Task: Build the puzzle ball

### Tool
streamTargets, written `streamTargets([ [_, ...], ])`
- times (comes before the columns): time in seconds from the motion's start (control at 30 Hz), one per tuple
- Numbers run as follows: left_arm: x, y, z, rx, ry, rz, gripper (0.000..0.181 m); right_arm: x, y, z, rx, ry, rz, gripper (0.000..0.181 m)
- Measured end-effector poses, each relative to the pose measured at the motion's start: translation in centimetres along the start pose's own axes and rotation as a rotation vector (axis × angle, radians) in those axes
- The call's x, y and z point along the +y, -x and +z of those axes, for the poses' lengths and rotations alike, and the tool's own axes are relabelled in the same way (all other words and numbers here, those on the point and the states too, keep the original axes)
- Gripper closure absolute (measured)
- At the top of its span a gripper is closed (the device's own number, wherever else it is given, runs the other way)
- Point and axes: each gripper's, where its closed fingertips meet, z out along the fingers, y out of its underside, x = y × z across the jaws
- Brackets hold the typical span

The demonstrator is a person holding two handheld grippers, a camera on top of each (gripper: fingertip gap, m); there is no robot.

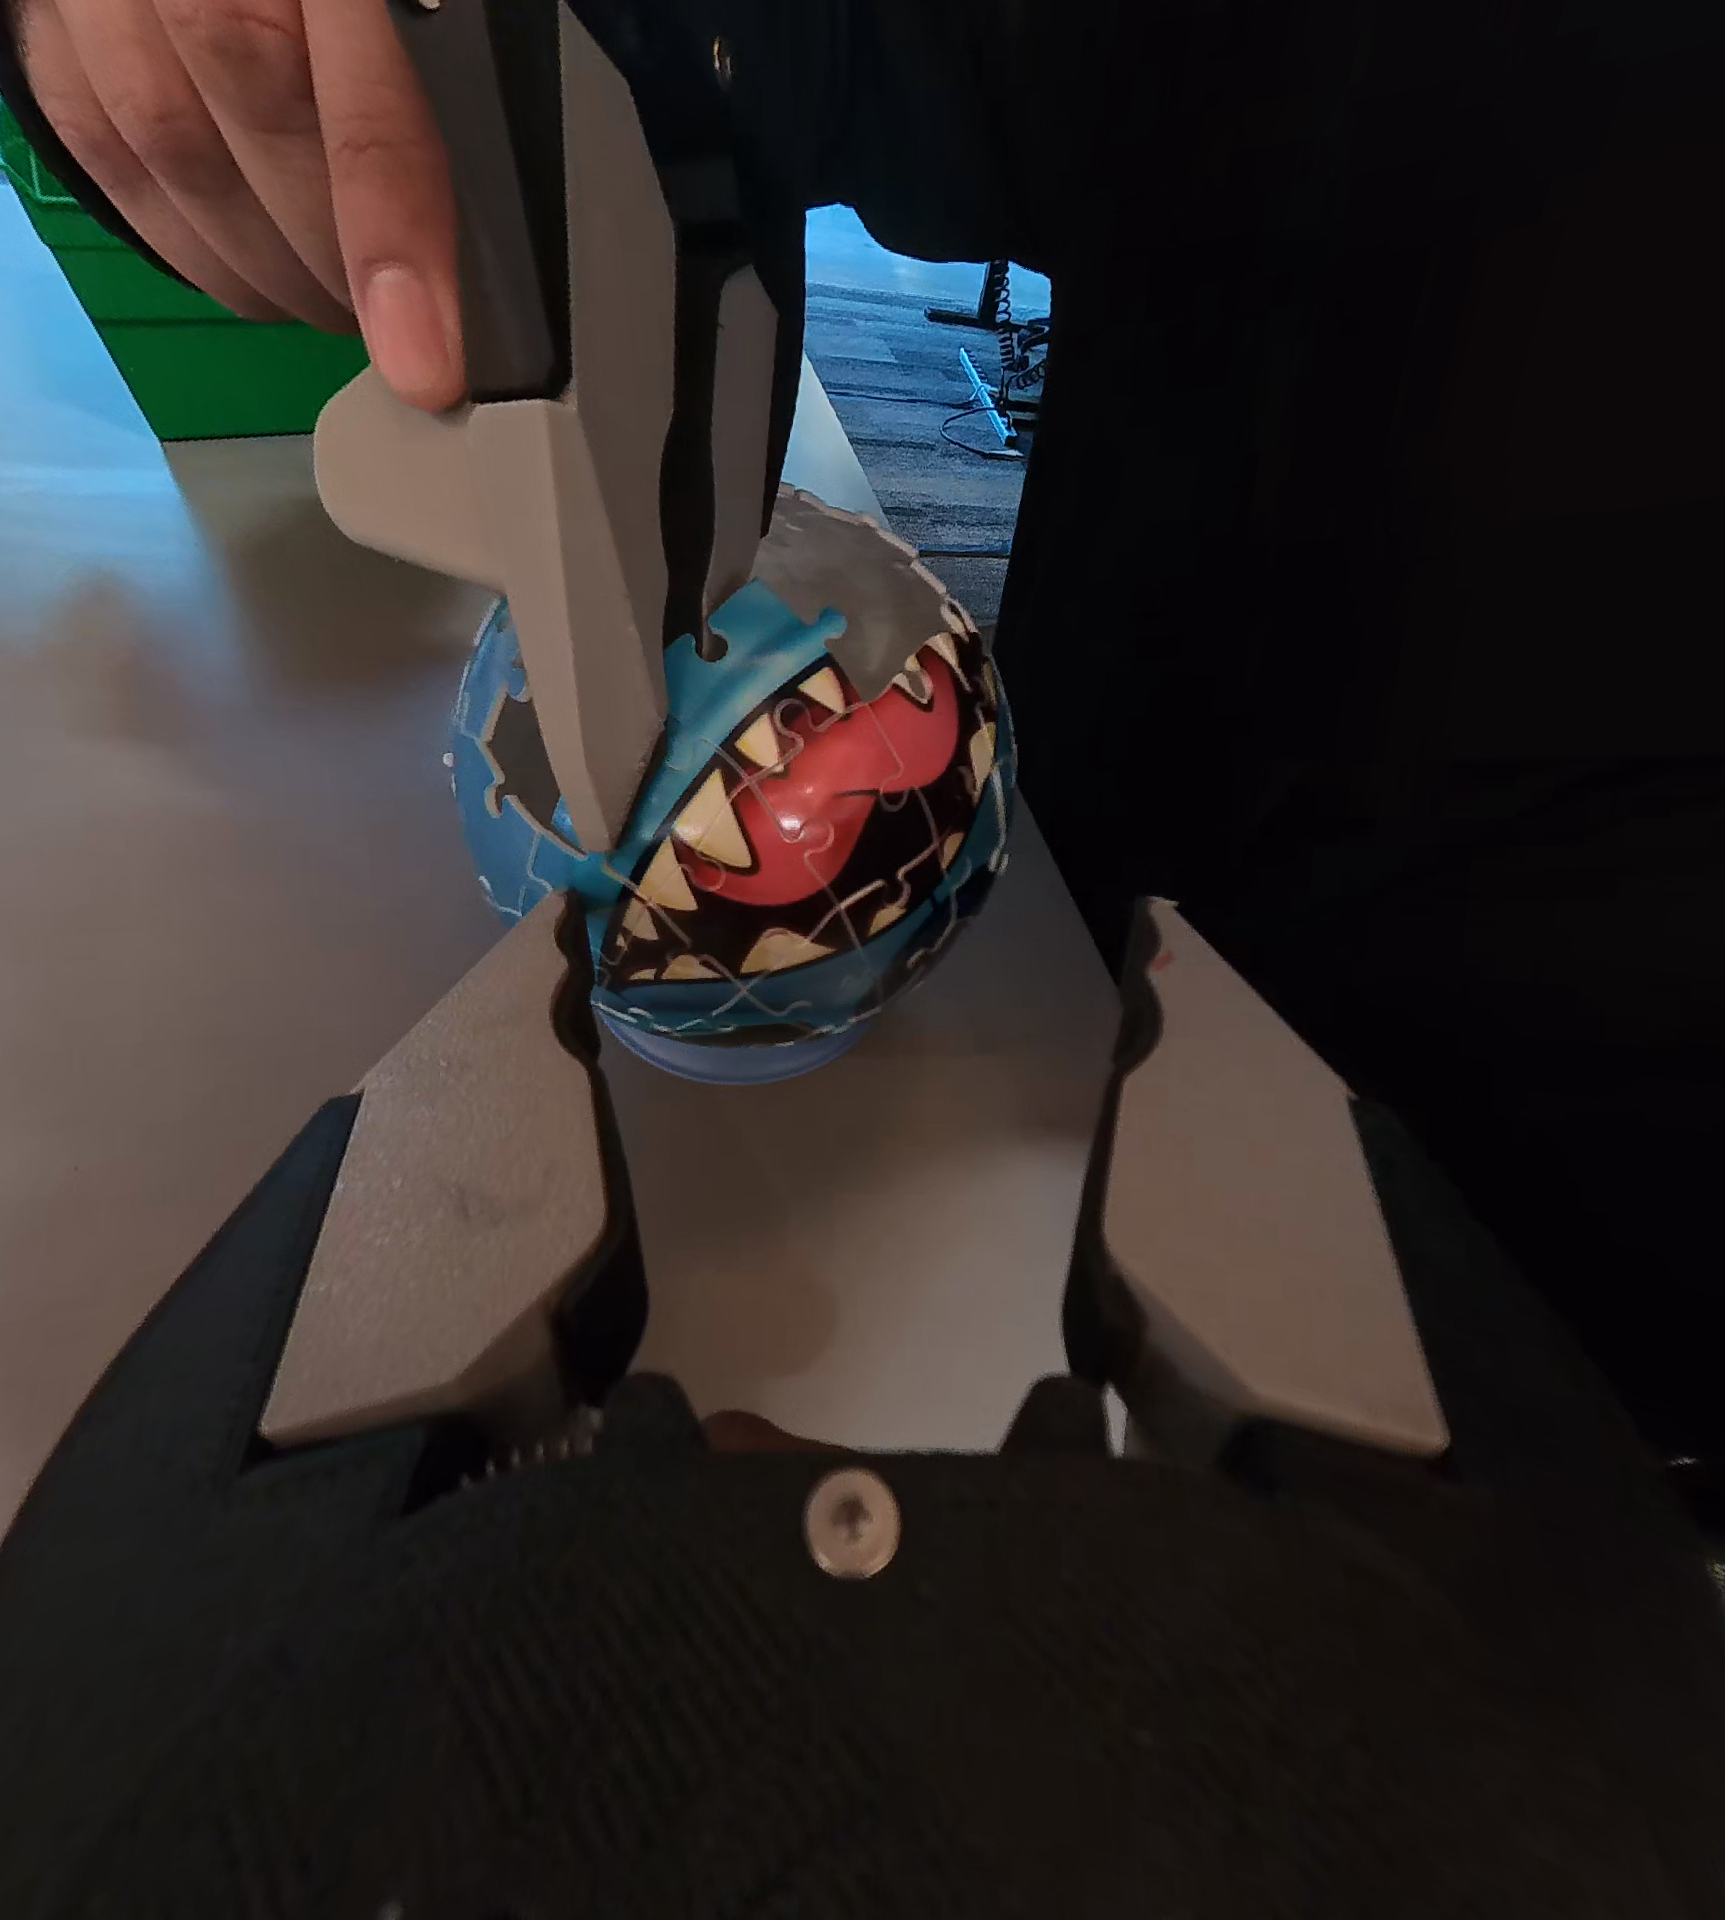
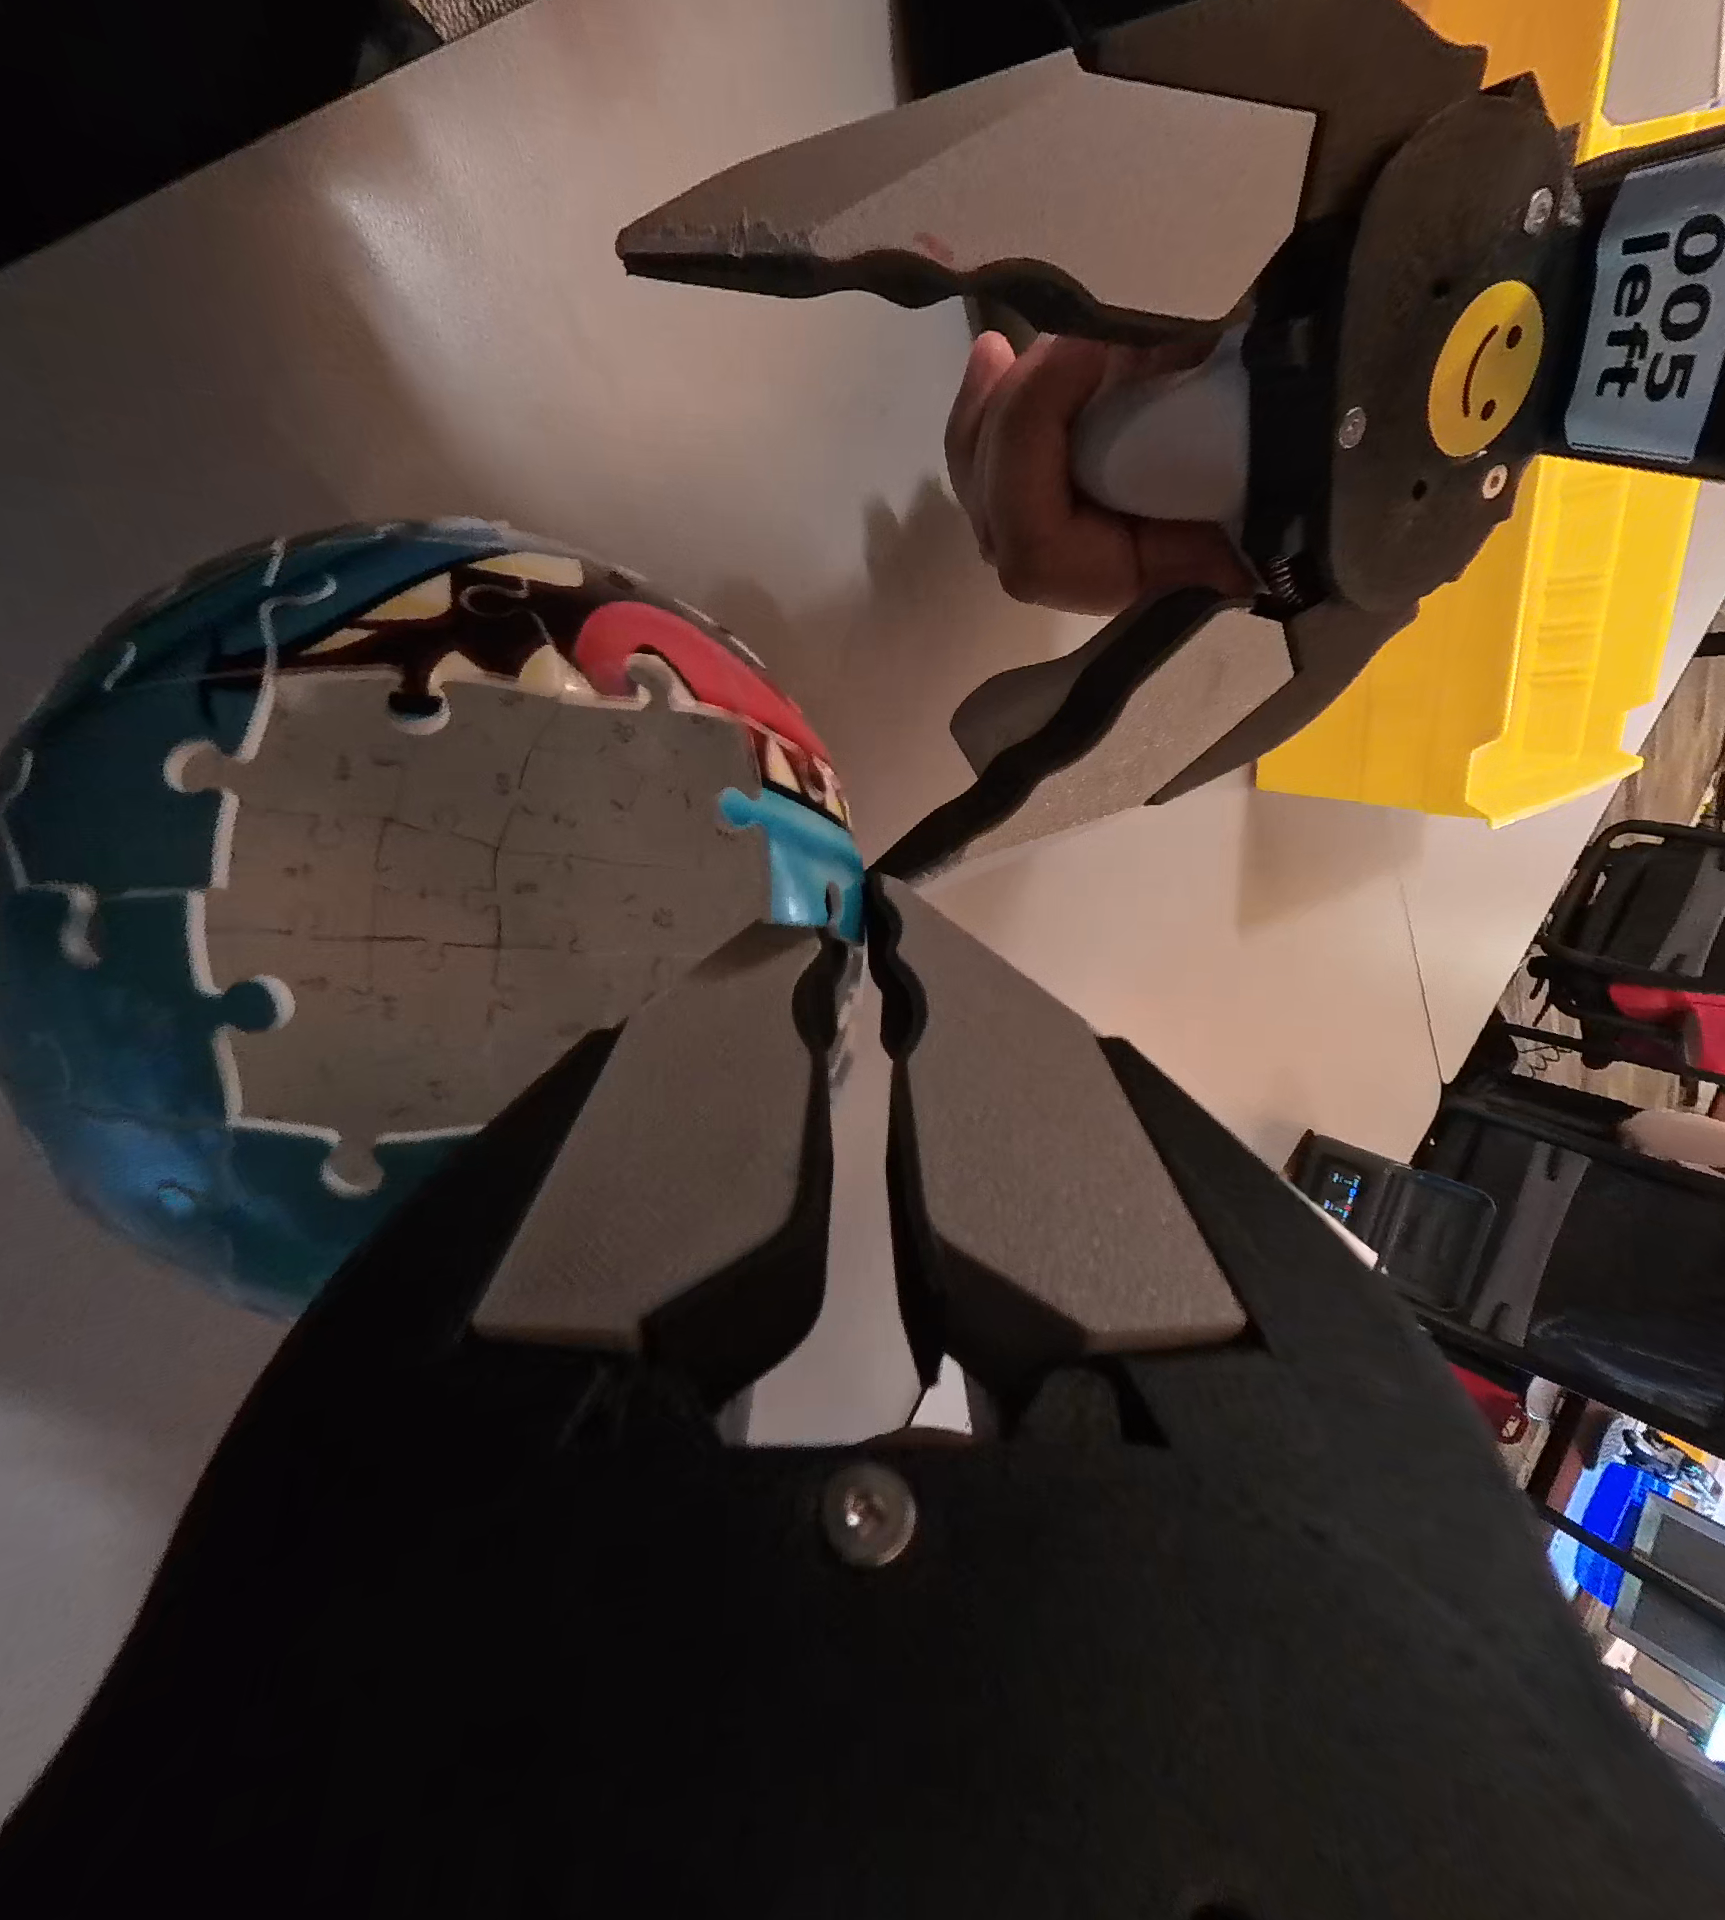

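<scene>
Your puzzle ball (image 1: 785, 821), a glossy blue sphere with a toothy red mouth and an unfilled grey gap, sits on the smooth pale table (image 1: 110, 831). Your right gripper (image 2: 863, 914) pinches a light-blue piece (image 2: 806, 868) at its rim; your left gripper (image 1: 853, 935) gapes wide beside it. A yellow bin (image 2: 1564, 623) stands behind.

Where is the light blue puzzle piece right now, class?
The light blue puzzle piece sits at the rim of the puzzle ball's opening, pinched by the right gripper; the open left gripper's fingertip is right beside it.
</scene>
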Motion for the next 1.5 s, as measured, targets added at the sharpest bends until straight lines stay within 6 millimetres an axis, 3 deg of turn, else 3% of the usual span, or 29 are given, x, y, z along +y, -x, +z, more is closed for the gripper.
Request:
streamTargets([
  [0.37, 0.1, -0.04, 0.05, 0.005, 0.004, -0.001, 0.084, -0.45, 0.17, 0.1, 0.032, -0.02, -0.06, 0.181],
  [0.53, 0.09, -0.04, 0.1, 0.004, 0.004, -0.002, 0.083, -0.47, 0.04, 0.3, 0.025, -0.005, -0.079, 0.173],
  [1.5, 0.08, -0.09, -0.03, 0.01, 0.003, 0.0, 0.086, -0.56, 0.46, 0.81, -0.014, -0.003, -0.088, 0.181],
])
